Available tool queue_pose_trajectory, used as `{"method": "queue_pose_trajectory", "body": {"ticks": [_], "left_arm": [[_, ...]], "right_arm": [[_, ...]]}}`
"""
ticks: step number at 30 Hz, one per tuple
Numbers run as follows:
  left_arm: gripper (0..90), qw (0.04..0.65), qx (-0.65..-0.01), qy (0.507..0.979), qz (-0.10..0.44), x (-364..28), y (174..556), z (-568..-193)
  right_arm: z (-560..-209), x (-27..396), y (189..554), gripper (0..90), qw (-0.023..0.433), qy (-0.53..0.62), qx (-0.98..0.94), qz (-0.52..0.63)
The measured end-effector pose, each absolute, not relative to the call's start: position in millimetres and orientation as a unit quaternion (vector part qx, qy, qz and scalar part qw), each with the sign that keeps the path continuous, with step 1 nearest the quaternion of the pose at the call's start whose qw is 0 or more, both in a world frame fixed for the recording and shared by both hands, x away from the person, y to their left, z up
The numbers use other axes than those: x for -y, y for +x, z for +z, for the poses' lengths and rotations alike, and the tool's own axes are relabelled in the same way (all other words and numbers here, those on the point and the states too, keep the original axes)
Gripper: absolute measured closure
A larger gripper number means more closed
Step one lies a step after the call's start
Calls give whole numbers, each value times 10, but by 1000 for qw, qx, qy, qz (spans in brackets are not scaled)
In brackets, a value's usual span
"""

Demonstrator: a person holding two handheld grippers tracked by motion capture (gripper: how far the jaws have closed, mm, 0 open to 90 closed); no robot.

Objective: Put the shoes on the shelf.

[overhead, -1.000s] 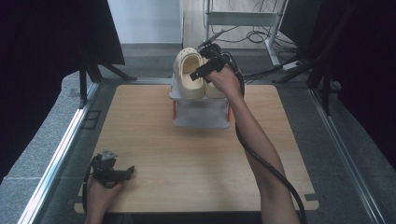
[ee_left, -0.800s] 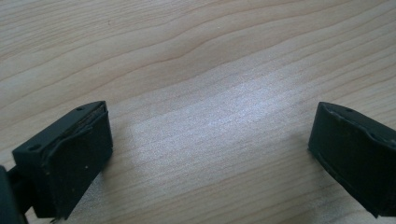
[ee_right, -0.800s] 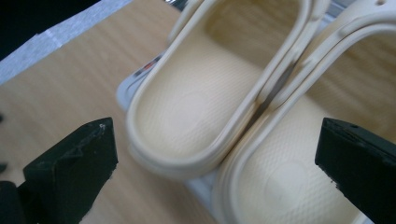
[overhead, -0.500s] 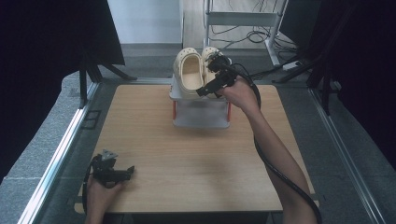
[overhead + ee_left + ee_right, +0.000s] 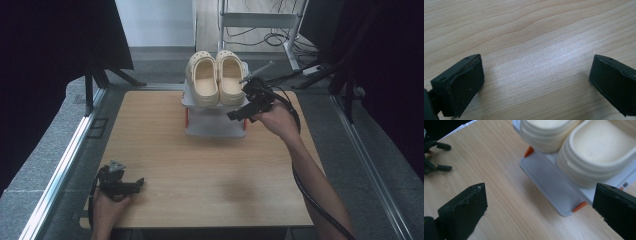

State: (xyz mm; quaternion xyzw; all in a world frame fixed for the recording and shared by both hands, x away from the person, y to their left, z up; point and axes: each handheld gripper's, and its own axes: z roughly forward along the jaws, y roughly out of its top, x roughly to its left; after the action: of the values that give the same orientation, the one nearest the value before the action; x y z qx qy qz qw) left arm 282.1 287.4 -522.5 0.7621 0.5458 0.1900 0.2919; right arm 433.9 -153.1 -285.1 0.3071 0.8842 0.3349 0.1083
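The pair of cream clogs (image 5: 219, 77) sits side by side on the top tier of a small grey rack (image 5: 215, 117) at the far middle of the table (image 5: 200, 170), just ahead of the right gripper (image 5: 245, 111), whose fingers stand wide apart and hold nothing. The left gripper (image 5: 125, 184) rests at the near left corner, well apart from the clogs, fingers spread over bare wood.
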Motion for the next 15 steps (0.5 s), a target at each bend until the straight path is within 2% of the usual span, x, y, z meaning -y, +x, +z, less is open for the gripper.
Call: {"method": "queue_pose_trajectory", "body": {"ticks": [15], "left_arm": [[0,296,-535,769,186,-2858,2816,-5227]], "right_arm": [[-3129,2080,4021,0,120,327,-873,342]]}}
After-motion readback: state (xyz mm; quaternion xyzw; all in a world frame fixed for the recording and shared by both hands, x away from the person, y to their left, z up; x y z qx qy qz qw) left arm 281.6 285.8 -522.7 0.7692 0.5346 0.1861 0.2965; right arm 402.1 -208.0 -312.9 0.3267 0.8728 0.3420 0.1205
